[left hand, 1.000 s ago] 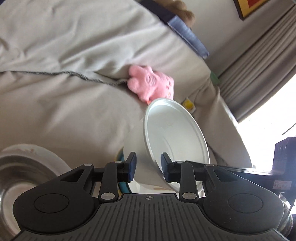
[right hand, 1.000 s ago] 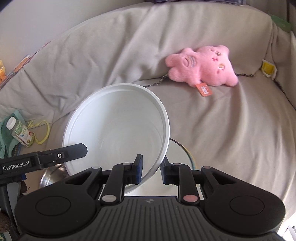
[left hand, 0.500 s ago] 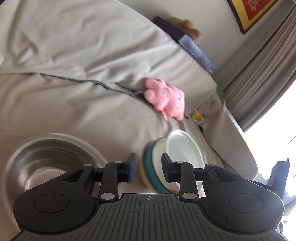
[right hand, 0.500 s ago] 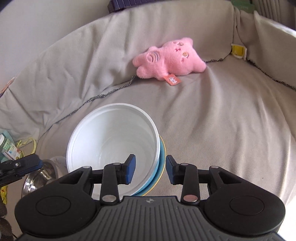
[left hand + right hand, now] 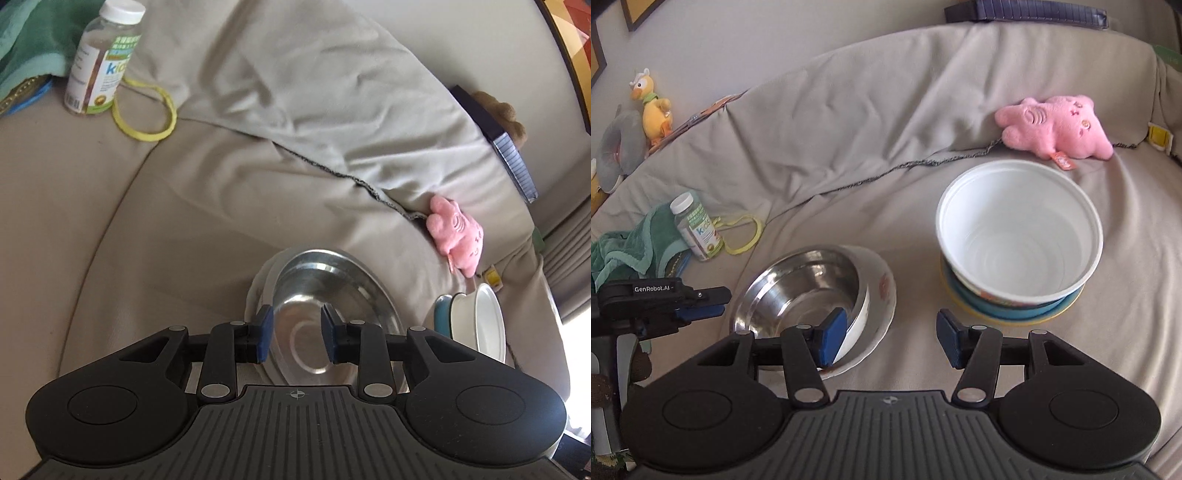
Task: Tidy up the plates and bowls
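Steel bowl [image 5: 798, 291] sits nested in a white patterned bowl [image 5: 879, 295], near-left on the sofa cushion [image 5: 849, 206]. Left gripper [image 5: 295, 332] hovers over it, fingers apart, empty. Right gripper [image 5: 890, 339] is likewise spread and empty, between the two stacks. Probable step: grasp the steel rim; judged best with one pad inside, one outside, then a straight lift. Farther right: white tub [image 5: 1019, 236] on a blue plate [image 5: 1004, 306]. Count: three bowls, one plate seen, possibly more beneath. Farthest, one pink plush [image 5: 1056, 125].
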`<action>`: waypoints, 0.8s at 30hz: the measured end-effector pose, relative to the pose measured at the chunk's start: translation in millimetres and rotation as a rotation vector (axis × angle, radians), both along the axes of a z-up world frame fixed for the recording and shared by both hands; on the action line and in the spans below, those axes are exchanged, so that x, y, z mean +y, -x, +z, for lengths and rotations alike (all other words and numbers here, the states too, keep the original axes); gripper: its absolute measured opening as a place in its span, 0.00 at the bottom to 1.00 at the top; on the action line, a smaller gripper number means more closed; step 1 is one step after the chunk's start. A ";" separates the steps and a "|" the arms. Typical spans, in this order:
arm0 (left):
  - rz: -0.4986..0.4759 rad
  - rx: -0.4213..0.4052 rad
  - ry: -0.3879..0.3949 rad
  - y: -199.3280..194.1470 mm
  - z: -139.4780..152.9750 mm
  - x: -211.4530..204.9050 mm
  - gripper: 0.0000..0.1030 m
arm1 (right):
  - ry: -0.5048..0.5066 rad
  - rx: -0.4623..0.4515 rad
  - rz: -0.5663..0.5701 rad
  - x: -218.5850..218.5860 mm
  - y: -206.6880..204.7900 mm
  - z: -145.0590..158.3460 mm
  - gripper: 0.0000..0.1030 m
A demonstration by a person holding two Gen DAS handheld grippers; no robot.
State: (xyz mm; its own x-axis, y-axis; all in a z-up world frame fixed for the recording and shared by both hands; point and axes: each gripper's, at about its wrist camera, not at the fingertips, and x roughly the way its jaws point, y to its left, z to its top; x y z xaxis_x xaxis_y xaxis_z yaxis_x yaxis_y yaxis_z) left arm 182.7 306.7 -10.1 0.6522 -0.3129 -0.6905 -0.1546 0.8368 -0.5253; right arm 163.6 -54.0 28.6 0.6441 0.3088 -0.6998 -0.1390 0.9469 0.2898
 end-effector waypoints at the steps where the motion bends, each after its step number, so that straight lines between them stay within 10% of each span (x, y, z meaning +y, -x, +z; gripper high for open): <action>1: -0.007 0.013 -0.017 1.1 -1.3 0.2 0.30 | -0.007 0.016 -0.003 2.8 -1.4 -3.0 0.52; 24: -0.055 0.091 -0.027 -7.6 -21.7 -14.4 0.23 | -0.108 0.203 0.056 69.3 -26.4 -54.0 0.35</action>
